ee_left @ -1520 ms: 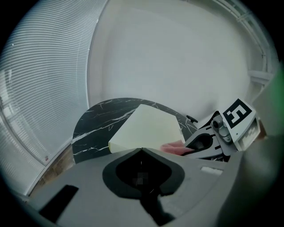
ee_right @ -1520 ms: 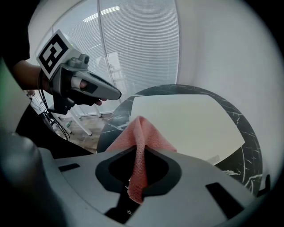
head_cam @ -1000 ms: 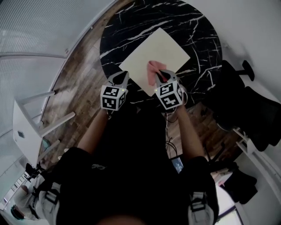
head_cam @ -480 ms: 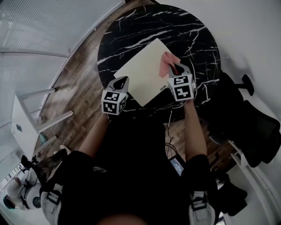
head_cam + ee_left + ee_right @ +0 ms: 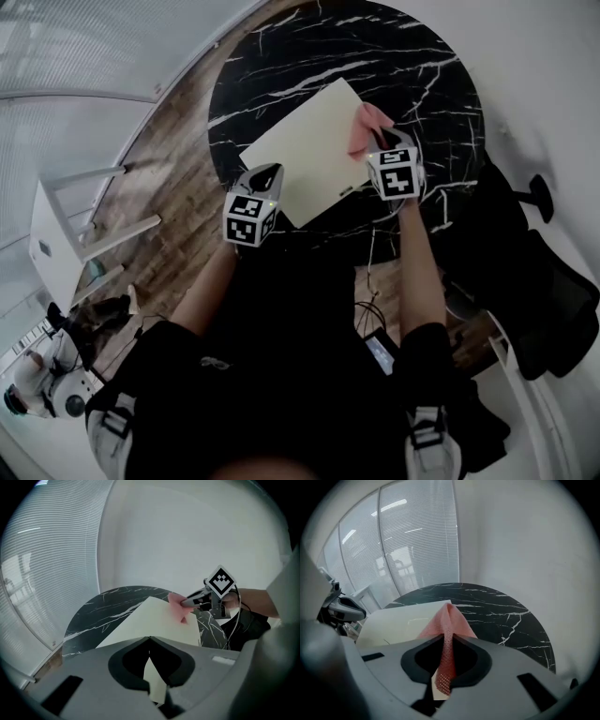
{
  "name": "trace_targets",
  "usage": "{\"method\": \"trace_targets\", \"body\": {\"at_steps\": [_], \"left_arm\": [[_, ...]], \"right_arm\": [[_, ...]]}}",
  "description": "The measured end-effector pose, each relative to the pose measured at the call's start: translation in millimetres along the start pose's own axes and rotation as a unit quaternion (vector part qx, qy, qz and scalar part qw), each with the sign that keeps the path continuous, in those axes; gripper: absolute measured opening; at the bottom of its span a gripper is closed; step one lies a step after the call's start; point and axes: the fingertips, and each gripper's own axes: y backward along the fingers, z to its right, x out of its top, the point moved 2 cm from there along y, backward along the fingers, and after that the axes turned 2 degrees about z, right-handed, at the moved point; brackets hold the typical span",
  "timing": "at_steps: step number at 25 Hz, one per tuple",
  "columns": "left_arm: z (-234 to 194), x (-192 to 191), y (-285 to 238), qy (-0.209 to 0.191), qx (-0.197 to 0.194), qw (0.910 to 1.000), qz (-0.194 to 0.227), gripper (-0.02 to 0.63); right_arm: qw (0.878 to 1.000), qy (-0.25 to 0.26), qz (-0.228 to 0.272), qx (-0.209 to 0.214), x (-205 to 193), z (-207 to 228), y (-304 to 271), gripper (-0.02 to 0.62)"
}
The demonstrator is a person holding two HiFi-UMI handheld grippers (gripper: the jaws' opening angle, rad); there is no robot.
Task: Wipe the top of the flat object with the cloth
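A cream flat board (image 5: pixel 300 150) lies on the round black marble table (image 5: pixel 422 66). A pink cloth (image 5: pixel 367 131) rests on the board's right corner, and my right gripper (image 5: pixel 380 150) is shut on it. In the right gripper view the cloth (image 5: pixel 447 625) runs up between the jaws, draping onto the board (image 5: pixel 398 623). My left gripper (image 5: pixel 266 176) sits at the board's near left edge. In the left gripper view its jaws (image 5: pixel 150 641) are closed on a sliver of the board (image 5: pixel 145 625), with the cloth (image 5: pixel 177 609) beyond.
A black office chair (image 5: pixel 530 262) stands right of the table. A white rack (image 5: pixel 66 244) stands on the wooden floor (image 5: pixel 178 169) at the left. A cable (image 5: pixel 371 267) hangs below the right hand. Blinds cover the glass wall (image 5: pixel 412 541).
My right gripper has dragged the pink cloth from the board's near middle out to its right corner. The left gripper has stayed at the board's near left edge.
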Motion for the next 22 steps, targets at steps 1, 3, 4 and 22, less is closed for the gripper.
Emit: {"method": "trace_targets", "body": {"at_steps": [1, 3, 4, 22], "left_arm": [[-1, -2, -2, 0.000, 0.001, 1.0000, -0.005, 0.000], [-2, -6, -3, 0.002, 0.003, 0.9999, -0.012, 0.000], [-3, -7, -4, 0.004, 0.003, 0.9999, -0.013, 0.000], [-12, -20, 6, 0.015, 0.003, 0.9999, -0.005, 0.000]], "right_arm": [[1.000, 0.000, -0.007, -0.001, -4, 1, -6, 0.026], [1.000, 0.004, -0.022, -0.009, -13, 4, -16, 0.026], [1.000, 0.006, -0.024, -0.012, -16, 5, -19, 0.026], [1.000, -0.007, -0.014, 0.001, -15, -16, -21, 0.026]]}}
